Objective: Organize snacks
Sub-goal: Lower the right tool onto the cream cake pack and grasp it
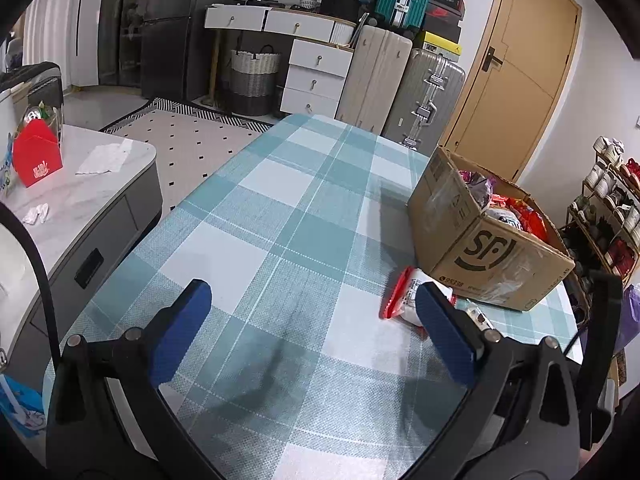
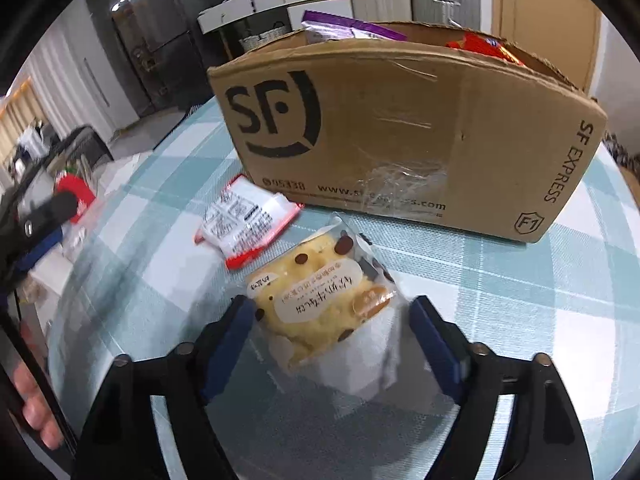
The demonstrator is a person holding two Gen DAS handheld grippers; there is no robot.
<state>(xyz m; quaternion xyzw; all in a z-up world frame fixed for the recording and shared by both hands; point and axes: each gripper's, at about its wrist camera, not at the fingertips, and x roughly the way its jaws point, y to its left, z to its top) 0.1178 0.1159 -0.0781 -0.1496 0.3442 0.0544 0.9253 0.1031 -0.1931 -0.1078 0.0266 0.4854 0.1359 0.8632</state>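
A clear-wrapped yellow bread packet (image 2: 320,300) with brown spots lies on the plaid table (image 2: 520,300). My right gripper (image 2: 330,304) straddles it with the jaws wide; the left pad sits at the wrapper's edge and the right pad stands just off it. Beyond it lies a red-and-white snack packet (image 2: 248,220) (image 1: 404,296), next to the open SF cardboard box (image 2: 400,128) (image 1: 480,248), which holds several snack bags. My left gripper (image 1: 312,288) hovers open over bare tablecloth (image 1: 280,200), with nothing between its fingers.
A grey coffee table (image 1: 80,184) with a red gift box (image 1: 38,156) stands left of the table. Suitcases (image 1: 432,96) and white drawers (image 1: 316,76) line the far wall. A shoe rack (image 1: 612,208) is at the right. A hand (image 2: 32,400) shows at the left edge.
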